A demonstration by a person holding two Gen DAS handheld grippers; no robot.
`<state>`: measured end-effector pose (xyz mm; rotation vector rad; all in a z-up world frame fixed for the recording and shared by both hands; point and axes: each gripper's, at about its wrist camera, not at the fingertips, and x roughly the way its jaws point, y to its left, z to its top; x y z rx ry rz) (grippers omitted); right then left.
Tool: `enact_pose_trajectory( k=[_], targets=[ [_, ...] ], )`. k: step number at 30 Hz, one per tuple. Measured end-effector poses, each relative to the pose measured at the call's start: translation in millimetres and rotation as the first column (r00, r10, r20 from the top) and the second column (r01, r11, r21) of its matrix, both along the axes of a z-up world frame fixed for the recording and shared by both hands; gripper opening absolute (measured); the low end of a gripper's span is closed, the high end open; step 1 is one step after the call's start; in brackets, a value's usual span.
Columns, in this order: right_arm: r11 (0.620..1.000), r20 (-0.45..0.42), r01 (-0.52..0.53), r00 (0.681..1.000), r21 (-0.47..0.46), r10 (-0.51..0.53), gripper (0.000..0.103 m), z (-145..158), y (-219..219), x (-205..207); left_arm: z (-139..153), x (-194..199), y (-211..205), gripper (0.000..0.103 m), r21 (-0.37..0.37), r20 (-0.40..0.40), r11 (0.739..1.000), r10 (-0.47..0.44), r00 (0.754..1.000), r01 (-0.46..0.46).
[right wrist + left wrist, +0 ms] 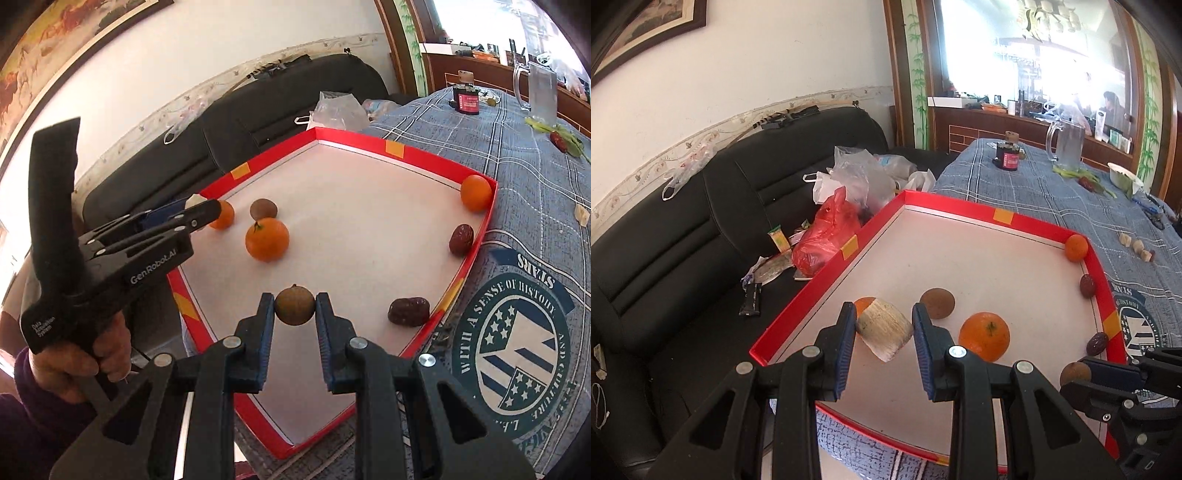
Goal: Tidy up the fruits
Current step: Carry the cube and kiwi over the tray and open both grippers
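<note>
At the centre bottom of the left wrist view, the left tongs [884,325] are clenched on a pale, ribbed, wedge-shaped piece of fruit [884,330]; its kind cannot be told. Both blue pads press its sides. A small orange [863,305] lies directly behind it, near the left wall of the red tray [827,273].

At the centre bottom of the right wrist view, the right tongs [294,306] are clenched on a round brown longan [294,305], held just above the white tray floor.

Contents of the tray, right wrist view:
- One large orange [267,239], left of centre, stem upward.
- One brown round fruit [263,209] just behind that orange.
- One orange [475,192] in the far right corner, touching the wall.
- One red date [461,239] against the right wall.
- One red date [408,311] at lower right, near the wall.

The tray rests on a surface covered by a blue checked cloth [524,177] bearing a printed round emblem. A hand [79,354] at lower left of the right wrist view grips the left tool's handle. Along the upper left stands a black sofa [683,229] carrying plastic bags [846,192]. At the upper right of the left wrist view stand a dark jar [1007,155] and a glass pitcher [1067,142].
</note>
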<state>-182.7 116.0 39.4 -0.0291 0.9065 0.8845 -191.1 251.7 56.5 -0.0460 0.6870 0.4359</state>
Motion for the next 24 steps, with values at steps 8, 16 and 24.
enact_pose_trajectory(
  k=[8,16,24],
  targets=[
    [1.000,-0.015,-0.013,1.000,-0.014,0.013,0.025,-7,2,-3,-5,2,-1,0.030,0.017,-0.024,1.000,0.014,1.000,-0.014],
    [0.999,0.023,-0.012,1.000,-0.040,0.013,0.025,-7,5,-8,-11,7,-4,0.031,0.028,-0.054,0.999,0.023,0.998,-0.021],
    [0.998,0.045,-0.022,0.999,-0.065,0.025,0.025,-7,7,-11,-15,10,1,0.041,0.032,-0.081,0.998,0.056,0.995,-0.053]
  ],
)
